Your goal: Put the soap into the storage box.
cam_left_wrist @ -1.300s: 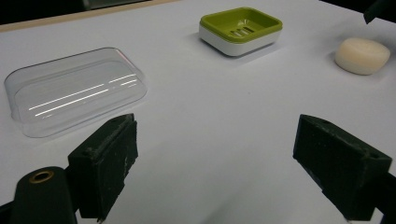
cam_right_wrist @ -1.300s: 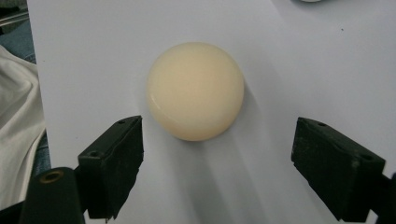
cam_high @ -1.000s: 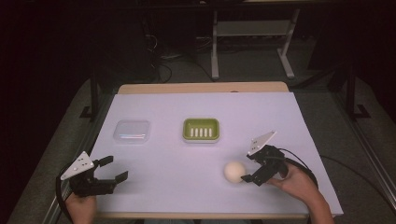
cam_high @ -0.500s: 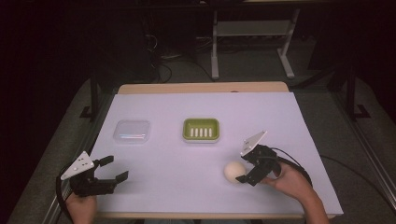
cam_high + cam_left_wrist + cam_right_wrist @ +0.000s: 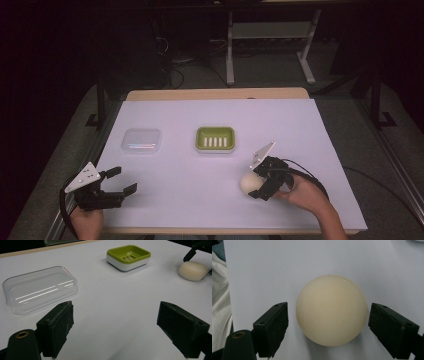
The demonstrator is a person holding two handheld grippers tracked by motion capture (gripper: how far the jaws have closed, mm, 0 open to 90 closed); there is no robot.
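Observation:
A cream soap bar (image 5: 248,183) (image 5: 331,310) (image 5: 193,270) lies on the white table sheet (image 5: 215,165), front right of the middle. My right gripper (image 5: 259,182) (image 5: 328,330) is open, its jaws on either side of the bar with small gaps and no contact. A green soap dish (image 5: 215,138) (image 5: 128,257) on a white base sits at the middle. A clear plastic lid (image 5: 141,140) (image 5: 40,291) rests to its left. Near the front left corner my left gripper (image 5: 122,181) (image 5: 115,337) is open, with only bare sheet between its jaws.
The sheet's front edge (image 5: 230,230) runs just behind both hands. A strip of wooden tabletop (image 5: 215,94) shows at the far edge. Beyond the table, a metal stand (image 5: 270,45) and cables lie on the dark floor.
My right gripper has moved left and down toward the soap bar, so its open jaws now straddle it. The left gripper has stayed put.

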